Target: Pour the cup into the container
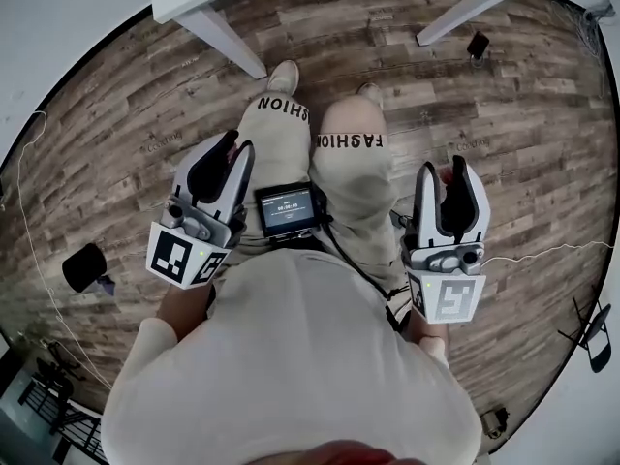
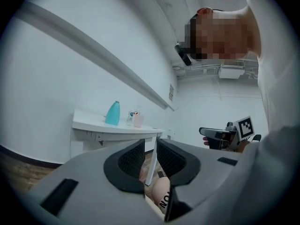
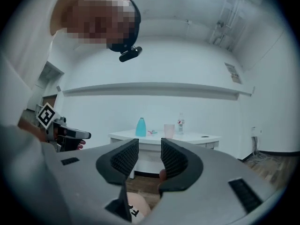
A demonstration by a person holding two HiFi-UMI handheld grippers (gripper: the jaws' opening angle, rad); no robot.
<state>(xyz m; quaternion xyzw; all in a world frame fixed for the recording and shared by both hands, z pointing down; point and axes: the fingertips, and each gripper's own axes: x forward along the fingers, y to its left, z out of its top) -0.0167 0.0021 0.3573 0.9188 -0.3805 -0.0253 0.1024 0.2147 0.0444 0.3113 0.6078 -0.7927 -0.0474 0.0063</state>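
At the far edge of the floor stands the white bench (image 3: 206,139), and on it the pink cup (image 3: 169,131) waits upright, with a teal bottle (image 3: 140,127) to its left and a clear bottle (image 3: 181,124) just to its right. We cannot tell which vessel is the container meant. Nearer in, we hold the left claw (image 1: 240,143) and the right claw (image 1: 442,168) low over our legs, well apart from the bench. Each has its jaws parted by a narrow gap, with nothing between them but floor and trouser leg. We judge the pour has not begun; this is the step before the reach. Next we would need to close the distance to the bench, spread one claw wider than the cup, and take it round its wall without tipping it.
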